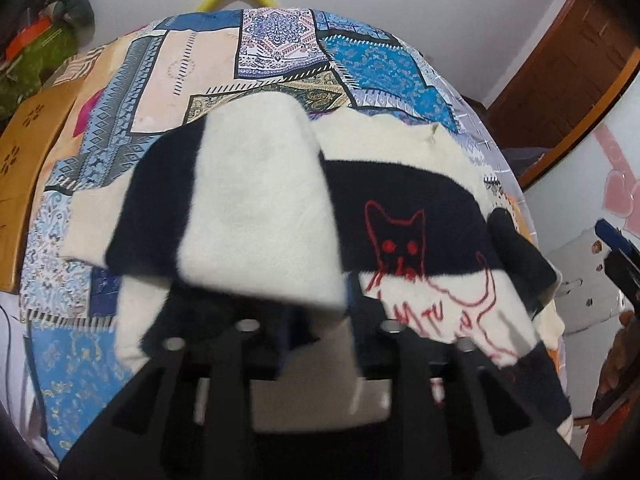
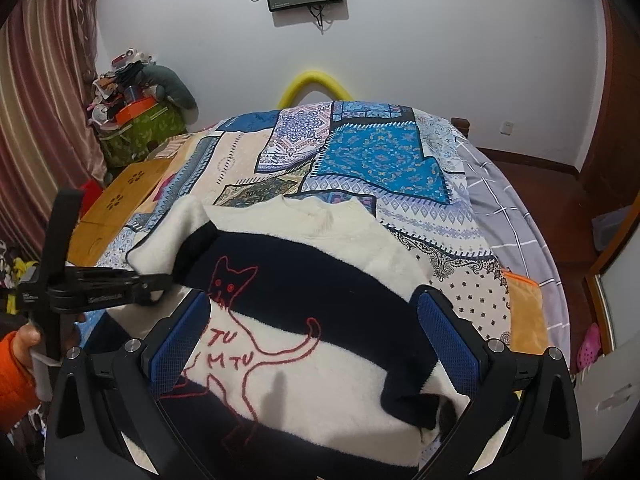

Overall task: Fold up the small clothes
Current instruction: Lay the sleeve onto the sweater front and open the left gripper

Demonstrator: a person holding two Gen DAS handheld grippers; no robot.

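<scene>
A small black-and-cream striped sweater (image 2: pixel 320 280) with a red outlined cat lies on the patchwork bedspread (image 2: pixel 372 160). In the left wrist view its left sleeve (image 1: pixel 256 200) is lifted and drapes over my left gripper (image 1: pixel 316 320), which is shut on the sleeve; the fingertips are hidden under the cloth. The left gripper also shows in the right wrist view (image 2: pixel 160 280), at the sweater's left edge. My right gripper (image 2: pixel 316 344) is open and empty, its blue pads (image 2: pixel 448 344) spread above the sweater's lower half.
A wooden board (image 2: pixel 120 200) lies at the bed's left edge. A yellow foam arch (image 2: pixel 316 84) stands behind the bed. A cluttered green bag (image 2: pixel 140 128) sits at the far left. A grey checked sheet (image 2: pixel 508 208) and wooden floor are to the right.
</scene>
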